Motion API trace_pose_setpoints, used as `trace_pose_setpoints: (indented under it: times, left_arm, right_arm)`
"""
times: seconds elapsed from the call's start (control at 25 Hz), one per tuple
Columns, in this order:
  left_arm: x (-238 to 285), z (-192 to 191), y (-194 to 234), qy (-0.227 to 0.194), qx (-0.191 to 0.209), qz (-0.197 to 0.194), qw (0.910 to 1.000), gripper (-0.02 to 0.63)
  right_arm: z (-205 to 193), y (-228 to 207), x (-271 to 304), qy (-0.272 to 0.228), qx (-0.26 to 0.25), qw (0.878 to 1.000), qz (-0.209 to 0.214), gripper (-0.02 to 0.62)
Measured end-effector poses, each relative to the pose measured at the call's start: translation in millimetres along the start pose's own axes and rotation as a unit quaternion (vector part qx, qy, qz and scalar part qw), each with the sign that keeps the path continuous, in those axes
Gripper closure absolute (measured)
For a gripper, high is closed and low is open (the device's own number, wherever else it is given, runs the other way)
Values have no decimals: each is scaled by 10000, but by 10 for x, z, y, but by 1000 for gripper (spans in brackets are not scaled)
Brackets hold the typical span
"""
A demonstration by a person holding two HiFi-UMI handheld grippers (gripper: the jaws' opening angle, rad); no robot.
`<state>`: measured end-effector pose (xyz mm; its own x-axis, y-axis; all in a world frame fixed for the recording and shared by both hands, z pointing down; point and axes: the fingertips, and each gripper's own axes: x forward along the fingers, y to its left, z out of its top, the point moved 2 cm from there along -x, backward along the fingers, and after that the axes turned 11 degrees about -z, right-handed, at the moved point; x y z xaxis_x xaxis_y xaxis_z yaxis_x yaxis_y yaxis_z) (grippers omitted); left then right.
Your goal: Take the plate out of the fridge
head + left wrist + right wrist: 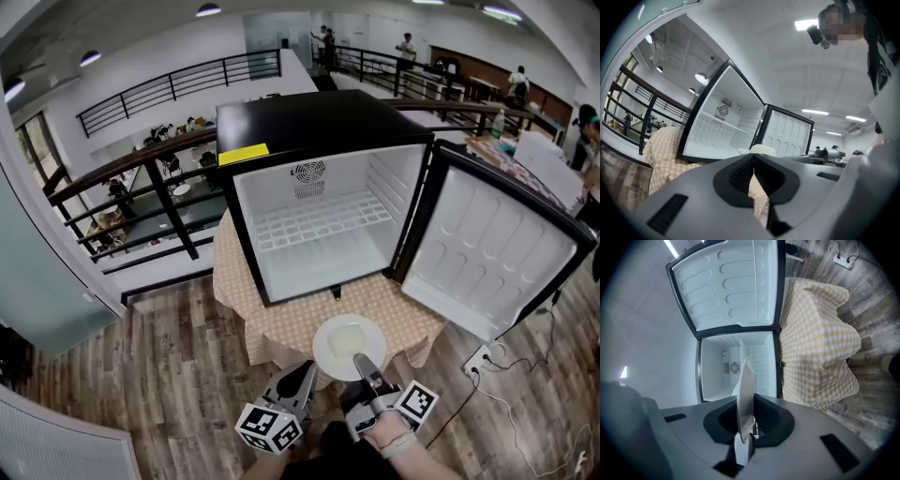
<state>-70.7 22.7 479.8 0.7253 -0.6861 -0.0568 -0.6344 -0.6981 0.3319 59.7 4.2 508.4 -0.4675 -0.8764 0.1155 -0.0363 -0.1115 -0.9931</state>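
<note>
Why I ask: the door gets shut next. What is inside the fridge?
Only a wire shelf and a fan grille on the back wall show inside the fridge; the plate is outside, in the right gripper. Its ceiling is hidden.

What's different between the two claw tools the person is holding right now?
The right gripper is clamped on the rim of the white plate, seen edge-on between its jaws; the left gripper has its jaws pressed together with nothing between them. In the head view the right gripper reaches further forward, onto the plate, while the left gripper sits slightly back. Both are dark grey and point toward the open fridge.
</note>
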Motion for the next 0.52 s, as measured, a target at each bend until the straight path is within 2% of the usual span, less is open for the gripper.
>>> trace_pose_setpoints:
  times: [0.52]
  left_arm:
    - [-262,-158,-235,20,-84,25,10000,597]
  right_arm:
    - [-153,-79,-330,-2,5,10000,17,543]
